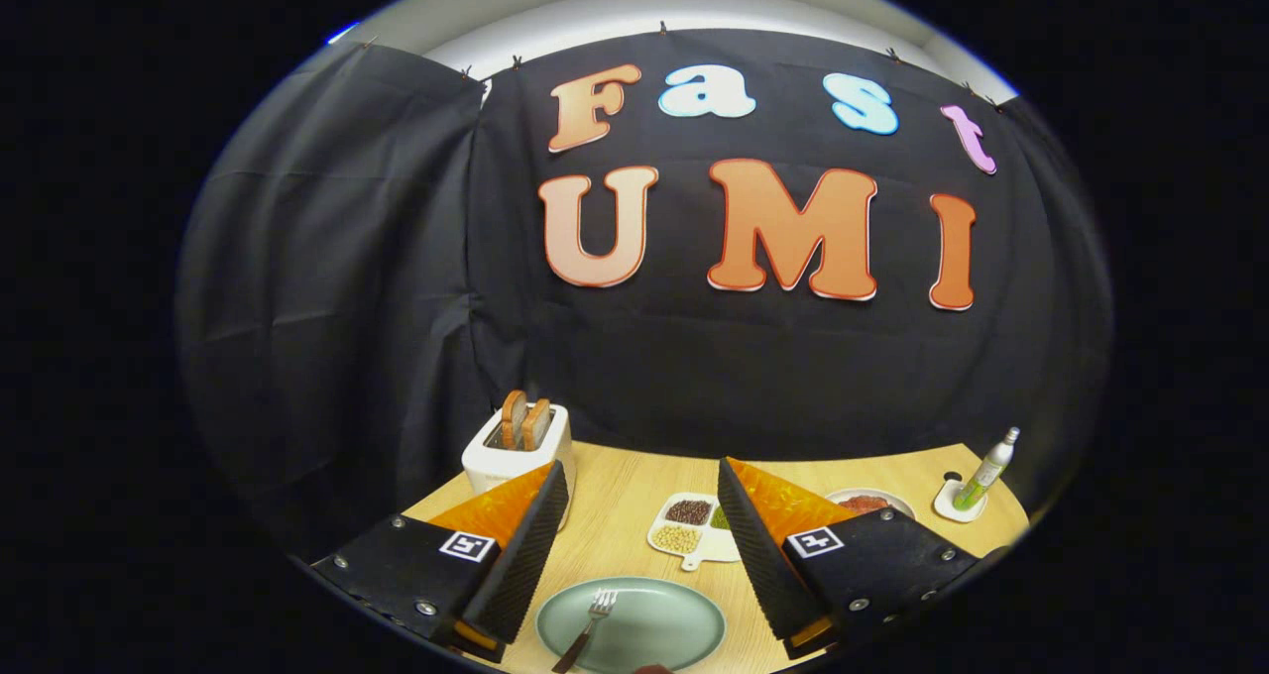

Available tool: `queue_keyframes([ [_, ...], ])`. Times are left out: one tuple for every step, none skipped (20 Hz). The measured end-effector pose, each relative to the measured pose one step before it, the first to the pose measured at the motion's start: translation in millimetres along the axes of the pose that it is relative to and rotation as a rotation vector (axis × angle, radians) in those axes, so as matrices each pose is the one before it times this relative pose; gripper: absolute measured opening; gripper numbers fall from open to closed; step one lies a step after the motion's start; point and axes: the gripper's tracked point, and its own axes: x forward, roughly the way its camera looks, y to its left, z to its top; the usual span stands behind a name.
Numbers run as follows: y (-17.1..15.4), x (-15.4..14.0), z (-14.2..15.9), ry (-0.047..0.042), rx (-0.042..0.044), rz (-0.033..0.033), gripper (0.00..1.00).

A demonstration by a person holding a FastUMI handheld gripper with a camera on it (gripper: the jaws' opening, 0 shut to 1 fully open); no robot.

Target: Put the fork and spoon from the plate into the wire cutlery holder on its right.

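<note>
Gripper view: fork (pixel 592 622) between open hand-held gripper (pixel 642 486) fingers.

We see the plate (pixel 634 626) on the table (pixel 625 496) near its front edge, between the gripper (pixel 642 535) fingers, which stand wide apart. The fork (pixel 589 628) lies on the plate's left half, tines toward the back. Just beyond the plate sits a divided dish (pixel 691 529) of beans and grains. A toaster (pixel 518 448) with two bread slices (pixel 524 422) in it stands at the table's back left corner. A small bowl (pixel 870 503) sits behind the right finger, and a spray bottle (pixel 987 473) stands on a coaster (pixel 954 503) near the back right corner.
</note>
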Motion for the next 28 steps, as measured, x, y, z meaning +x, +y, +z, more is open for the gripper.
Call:
queue_keyframes([
  [2.60, 6.55, -18.14, 0.06018, -0.00285, -0.00175, 0.91],
  [2.30, 5.17, -22.03, 0.08726, -0.00161, -0.00167, 0.91],
  [3.30, 4.50, -21.92, 0.09338, 0.00822, 0.00812, 0.91],
  [3.98, 6.29, -19.75, 0.08516, 0.02037, 0.01170, 0.92],
  [4.41, 4.60, -11.20, 0.05486, 0.02990, 0.02146, 0.92],
  [2.52, 3.50, -6.26, 0.03017, 0.02981, 0.01537, 0.92],
  [0.56, 2.47, 0.39, -0.00187, 0.02613, 0.00442, 0.92],
  [-1.80, -4.37, 7.85, -0.03790, 0.01182, -0.01261, 0.92],
  [-0.69, -5.09, 12.28, -0.05507, -0.00036, -0.00263, 0.92],
  [-0.22, -7.04, 18.19, -0.06585, -0.00718, -0.00096, 0.92],
  [-0.98, -6.28, 19.08, -0.07285, -0.01159, -0.00368, 0.92],
  [-1.81, -5.22, 17.41, -0.06275, -0.01666, -0.00631, 0.92],
  [-6.07, -3.79, 10.95, -0.05034, -0.01993, -0.01308, 0.91],
  [-6.17, -2.47, 8.49, -0.03086, -0.02156, -0.00882, 0.92],
  [-4.92, -3.29, 3.35, -0.01622, -0.02086, -0.01044, 0.91],
  [-4.49, -3.02, 3.06, -0.00948, -0.01935, -0.01050, 0.91],
  [-3.79, -3.02, 4.50, -0.01293, -0.01603, -0.00942, 0.91],
  [-3.44, -2.99, 5.76, -0.02137, -0.01487, -0.00774, 0.92],
  [-2.12, -0.58, 6.75, -0.02061, -0.01512, -0.00608, 0.91],
  [-1.80, -1.84, 5.83, -0.01890, -0.01478, -0.00549, 0.91],
  [-0.43, -0.30, 2.06, -0.01463, -0.01133, -0.00358, 0.91],
  [0.67, -0.80, -1.45, 0.00094, 0.00079, 0.00091, 0.91],
  [2.45, 0.16, -4.11, 0.01056, 0.00944, 0.00681, 0.91],
  [1.91, 0.77, -7.66, 0.01980, 0.00897, 0.00466, 0.92],
  [3.35, -0.93, -9.93, 0.03095, 0.00543, 0.00926, 0.91],
  [4.20, 0.41, -9.75, 0.03097, 0.00077, 0.00864, 0.92],
  [4.28, 1.05, -14.08, 0.05511, -0.00270, 0.01418, 0.92],
  [8.24, 4.79, -14.69, 0.05455, 0.00315, 0.01959, 0.92],
])
